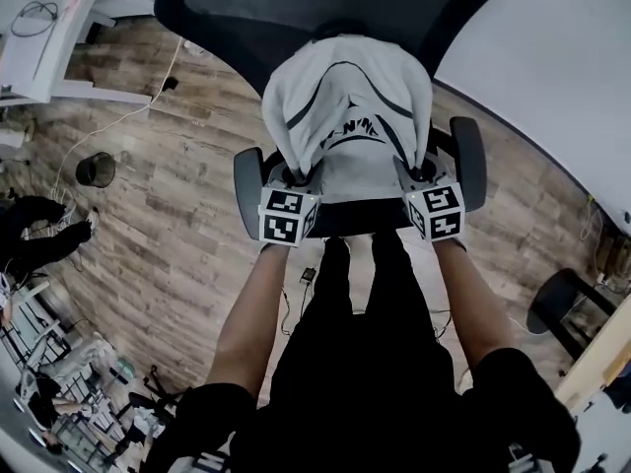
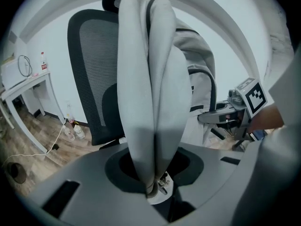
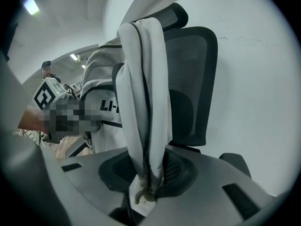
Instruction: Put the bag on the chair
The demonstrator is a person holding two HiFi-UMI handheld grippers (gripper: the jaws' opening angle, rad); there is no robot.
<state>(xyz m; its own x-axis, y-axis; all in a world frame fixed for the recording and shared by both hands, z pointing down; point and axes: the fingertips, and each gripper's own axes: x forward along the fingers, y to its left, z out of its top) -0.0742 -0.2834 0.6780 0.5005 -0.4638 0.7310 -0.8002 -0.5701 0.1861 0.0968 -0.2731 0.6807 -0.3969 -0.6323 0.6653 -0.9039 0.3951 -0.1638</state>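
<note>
The left gripper (image 2: 155, 188) is clamped on a bunched fold of the bag (image 2: 150, 79), the cloth pinched tight between its jaws with a small metal fitting at the pinch. The right gripper (image 3: 146, 188) grips another gathered fold of the bag (image 3: 141, 84) the same way, with a knotted cord end showing at its jaws. From the head view, the left gripper (image 1: 293, 177) and right gripper (image 1: 422, 173) hold the two near corners of the bag (image 1: 345, 106), one on each side. The bag is soft pale grey cloth with thin black trim lines curving over its top and black lettering across one face; it looks rounded and slack, creased where it is pinched. It sits in front of the chair (image 1: 246, 8) backrest, over the seat and between the two armrests (image 1: 246, 185); whether its bottom touches the seat cannot be told. The chair has a black mesh back and a headrest (image 3: 171, 15) above it. It stands on a wood floor (image 1: 177, 205), and a white wall (image 3: 254, 79) rises behind it.
</note>
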